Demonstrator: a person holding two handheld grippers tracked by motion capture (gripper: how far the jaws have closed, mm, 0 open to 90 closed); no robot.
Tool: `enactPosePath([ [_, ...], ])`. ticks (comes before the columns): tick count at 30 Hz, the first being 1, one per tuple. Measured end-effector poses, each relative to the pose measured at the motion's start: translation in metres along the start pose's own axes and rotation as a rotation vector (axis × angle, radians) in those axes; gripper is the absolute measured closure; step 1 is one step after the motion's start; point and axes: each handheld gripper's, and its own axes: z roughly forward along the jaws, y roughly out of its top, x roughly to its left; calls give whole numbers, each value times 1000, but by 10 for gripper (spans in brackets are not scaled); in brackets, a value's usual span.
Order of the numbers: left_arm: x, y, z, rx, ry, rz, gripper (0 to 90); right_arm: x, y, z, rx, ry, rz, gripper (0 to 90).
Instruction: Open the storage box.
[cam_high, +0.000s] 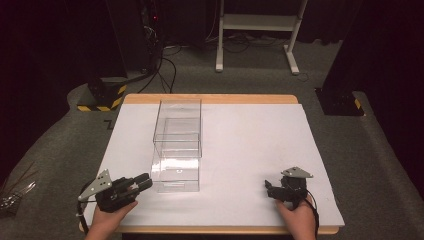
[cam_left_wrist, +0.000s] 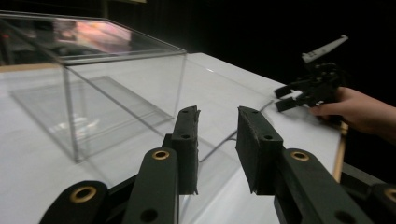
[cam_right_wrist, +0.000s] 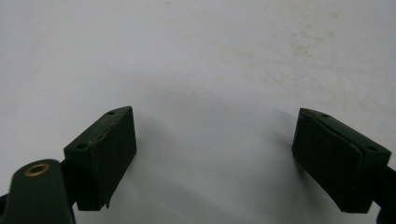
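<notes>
The clear plastic box (cam_high: 177, 145) is sitting on the white bench (cam_high: 250, 150), a bit left of the middle, and it looks like two see-through parts, a taller one farther back and a lower one in front. The left gripper (cam_high: 142, 182) is resting near the front left edge, in the person's left hand (cam_high: 107, 216), and its jaws are pointing at the near corner of the box. In the left gripper view its jaws (cam_left_wrist: 217, 140) are standing apart with a small gap and nothing between them. The right gripper (cam_high: 270, 189) is sitting well apart from the box, near the front right edge, and in the right gripper view its jaws (cam_right_wrist: 215, 158) are wide open over bare white bench. I am thinking the box could be a tricky thing to grab. It is smooth and hard to see, so the jaws could be slipping off a wall, or bumping it and pushing it across the bench. If one part is only sitting loose against the other, a knock could be shifting it; I cannot tell how they join. Nothing is lying between the grippers and the box. Behind the bench, cables (cam_high: 165, 65) are lying on the grey floor (cam_high: 250, 80), and a white frame (cam_high: 257, 22) is standing there too.
</notes>
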Motion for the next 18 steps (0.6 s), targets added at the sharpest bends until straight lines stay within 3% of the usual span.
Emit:
enactPosePath([
  [5,9,-4,-6,2,114,14,662,0,0,0,0,0,0,139],
  [9,20,-10,-11,7,234,17,637,0,0,0,-1,0,-1,139],
  [14,37,-23,-15,78,436,23,572,0,0,0,0,0,0,138],
  [18,49,-34,-13,161,517,-5,524,0,0,0,0,0,0,139],
])
